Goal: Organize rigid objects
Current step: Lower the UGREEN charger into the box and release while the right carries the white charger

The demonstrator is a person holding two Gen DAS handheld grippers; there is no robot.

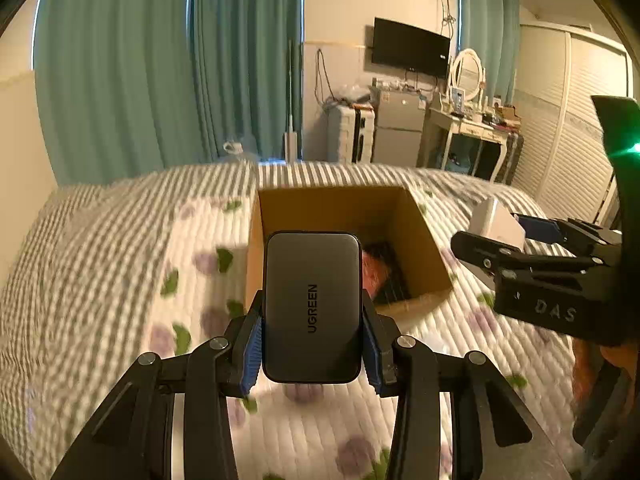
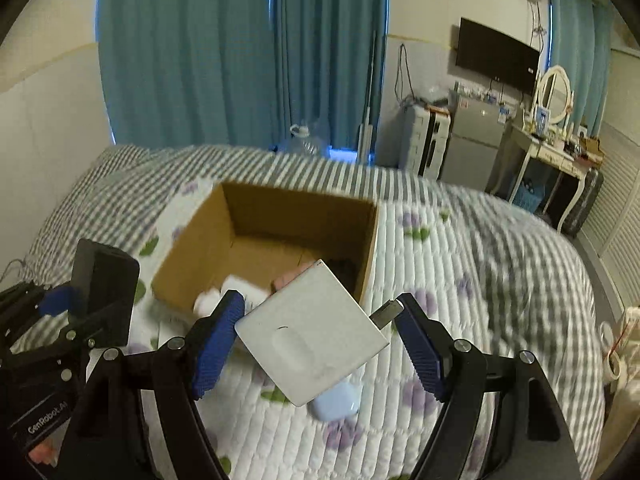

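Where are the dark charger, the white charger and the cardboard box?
dark charger [image 1: 313, 308]: left wrist view, middle of its front face, by the printed lettering.
white charger [image 2: 316, 328]: right wrist view, middle of its flat white face.
cardboard box [image 2: 192, 248]: right wrist view, its inner left wall.

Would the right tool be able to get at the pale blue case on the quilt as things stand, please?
Probably not: the right tool is shut on a white charger, which hangs right over the case.

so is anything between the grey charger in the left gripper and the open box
Nothing visible. The left gripper holds the grey charger in the air just short of the cardboard box, whose top is open; items already lie inside it.
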